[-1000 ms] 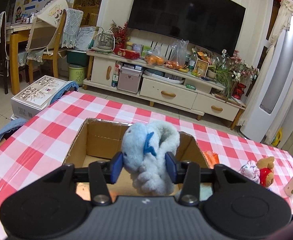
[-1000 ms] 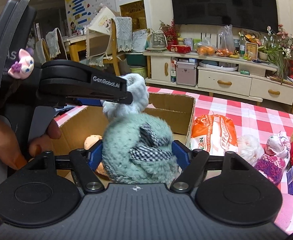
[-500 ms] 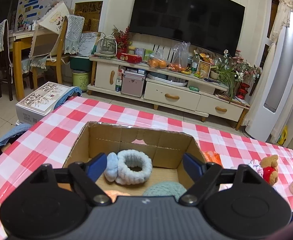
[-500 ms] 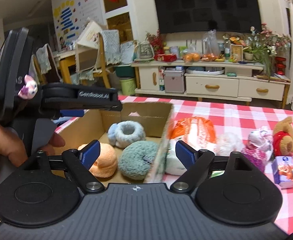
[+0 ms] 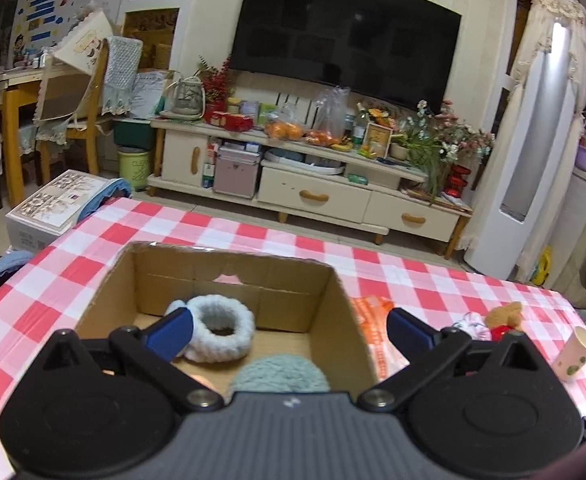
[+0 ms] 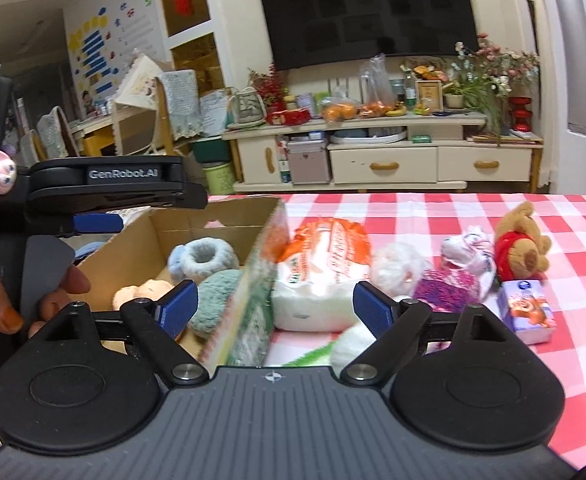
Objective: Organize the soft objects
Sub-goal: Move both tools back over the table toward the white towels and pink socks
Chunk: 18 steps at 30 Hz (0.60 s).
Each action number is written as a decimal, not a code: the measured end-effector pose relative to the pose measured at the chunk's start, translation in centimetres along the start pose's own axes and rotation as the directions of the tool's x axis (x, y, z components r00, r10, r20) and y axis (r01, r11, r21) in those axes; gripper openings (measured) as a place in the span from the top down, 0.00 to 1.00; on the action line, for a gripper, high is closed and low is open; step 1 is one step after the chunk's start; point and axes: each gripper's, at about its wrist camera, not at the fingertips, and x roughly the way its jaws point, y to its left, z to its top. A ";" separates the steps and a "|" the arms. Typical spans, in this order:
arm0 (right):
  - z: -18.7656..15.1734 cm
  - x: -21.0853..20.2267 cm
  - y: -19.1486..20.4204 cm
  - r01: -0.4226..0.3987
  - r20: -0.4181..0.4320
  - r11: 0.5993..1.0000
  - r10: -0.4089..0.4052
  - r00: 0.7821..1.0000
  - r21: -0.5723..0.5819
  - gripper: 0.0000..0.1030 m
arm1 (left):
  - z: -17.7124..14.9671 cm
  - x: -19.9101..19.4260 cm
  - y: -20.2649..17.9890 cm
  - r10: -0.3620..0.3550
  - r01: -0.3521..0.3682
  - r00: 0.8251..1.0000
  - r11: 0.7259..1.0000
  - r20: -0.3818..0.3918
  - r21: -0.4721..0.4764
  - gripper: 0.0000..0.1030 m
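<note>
An open cardboard box (image 5: pixel 335 304) (image 6: pixel 253 256) stands on the checked table. Inside lie a pale blue fluffy ring (image 5: pixel 219 330) (image 6: pixel 205 258), a teal plush (image 5: pixel 281 374) (image 6: pixel 217 300) and a peach plush (image 6: pixel 141 294). My left gripper (image 5: pixel 289 330) is open and empty above the box's near side. My right gripper (image 6: pixel 275 306) is open and empty over the box's right wall. To the right lie a white and orange bag (image 6: pixel 321 276), a white fluffy toy (image 6: pixel 397 268), a purple and white plush (image 6: pixel 457 268) and a brown bear in red (image 6: pixel 521 244).
A small printed carton (image 6: pixel 527 312) lies by the bear. A paper cup (image 5: pixel 575 354) stands at the table's right edge. A white and green soft item (image 6: pixel 349 346) lies under my right gripper. A TV cabinet and chairs stand beyond the table.
Both grippers opened and dropped their plush toys into the box: the blue ring from the left, the teal plush from the right. The right gripper then shifted right.
</note>
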 end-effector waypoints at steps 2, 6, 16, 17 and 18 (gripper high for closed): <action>-0.2 -0.1 -0.1 0.015 0.006 1.000 -0.015 1.000 0.003 0.00 | -0.1 -0.1 -0.5 -0.012 0.012 1.000 1.000 0.007 0.007 0.01; -0.4 -0.1 -0.5 0.042 0.016 0.999 -0.042 0.999 0.005 0.00 | -0.5 -0.5 -1.4 -0.030 0.030 0.999 0.999 0.019 0.015 0.01; -0.8 -0.5 -1.5 0.096 0.038 0.995 -0.097 0.995 0.027 0.00 | -1.2 -0.8 -3.5 -0.060 0.059 0.998 0.997 0.031 0.042 0.01; -0.9 -0.5 -1.6 0.101 0.036 0.994 -0.102 0.994 0.028 0.00 | -1.2 -0.8 -3.7 -0.064 0.063 0.997 0.997 0.031 0.048 0.01; -1.1 -0.7 -1.7 0.106 0.036 0.994 -0.107 0.994 0.031 0.00 | -1.3 -0.8 -3.9 -0.068 0.067 0.997 0.996 0.031 0.054 0.01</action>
